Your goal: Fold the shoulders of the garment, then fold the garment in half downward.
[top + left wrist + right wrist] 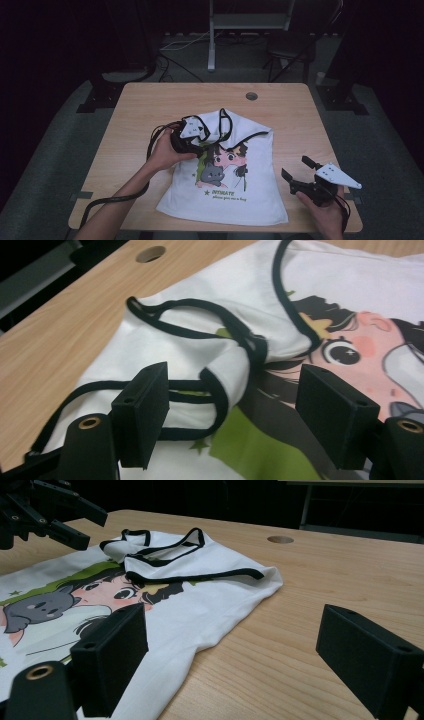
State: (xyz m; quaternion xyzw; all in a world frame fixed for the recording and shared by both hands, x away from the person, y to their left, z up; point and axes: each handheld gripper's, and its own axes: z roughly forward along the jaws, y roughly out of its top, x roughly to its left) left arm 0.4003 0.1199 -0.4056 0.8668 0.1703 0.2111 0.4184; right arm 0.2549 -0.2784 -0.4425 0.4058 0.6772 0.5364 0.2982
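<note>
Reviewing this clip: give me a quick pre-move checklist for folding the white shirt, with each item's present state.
1. Left gripper jaws open over the shirt's folded top: ok.
2. Black-trimmed edge lies between the left jaws, not pinched: ok.
3. Right gripper open, holding nothing: ok.
4. Right gripper off the cloth, over the table beside the shirt's right edge: ok.
5. Lower hem flat on the table: ok.
6. Fold underside free of bunching: cannot tell.

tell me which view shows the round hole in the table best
The high view: the hole shows whole, from above, beyond the white shirt. The right gripper view shows it as a flat oval far off; the left gripper view shows it at the top edge.
</note>
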